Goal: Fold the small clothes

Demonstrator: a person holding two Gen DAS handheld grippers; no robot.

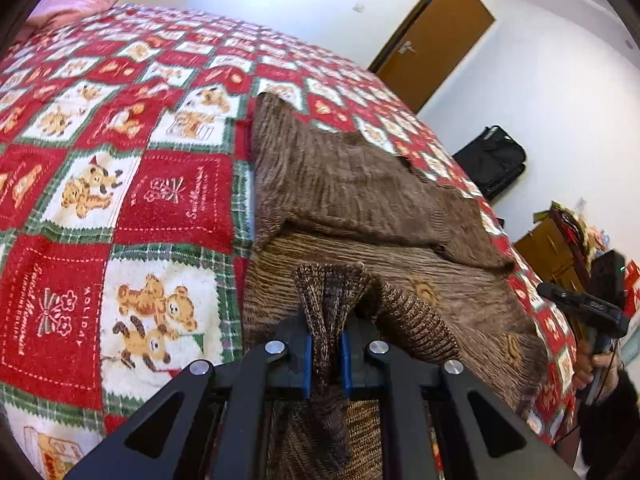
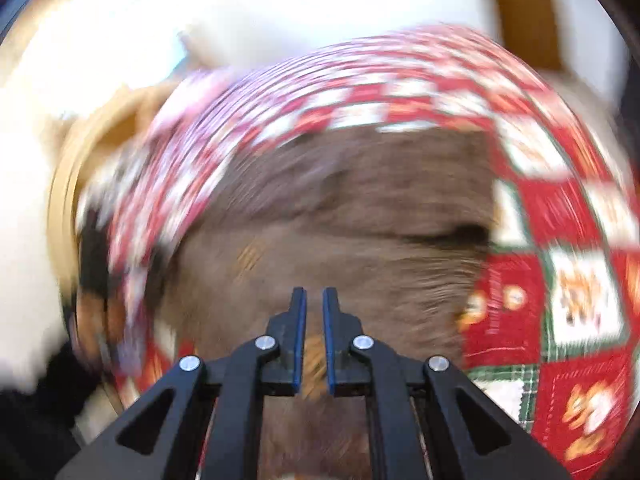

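Observation:
A brown knitted garment (image 1: 360, 184) lies partly folded on a red, white and green patchwork bedspread (image 1: 120, 184). My left gripper (image 1: 325, 340) is shut on a ribbed edge (image 1: 332, 284) of that garment, which bunches up between the blue pads. At the bed's right edge a hand (image 1: 596, 364) holds my right gripper (image 1: 580, 308). The right wrist view is heavily blurred. There my right gripper (image 2: 315, 300) hangs above the brown garment (image 2: 360, 208), its blue pads nearly together with nothing between them.
A brown door (image 1: 436, 36) stands in the white wall beyond the bed. A black bag (image 1: 496, 160) and cluttered boxes (image 1: 560, 236) sit on the floor at the right. Pink bedding (image 1: 76, 0) lies at the far left corner.

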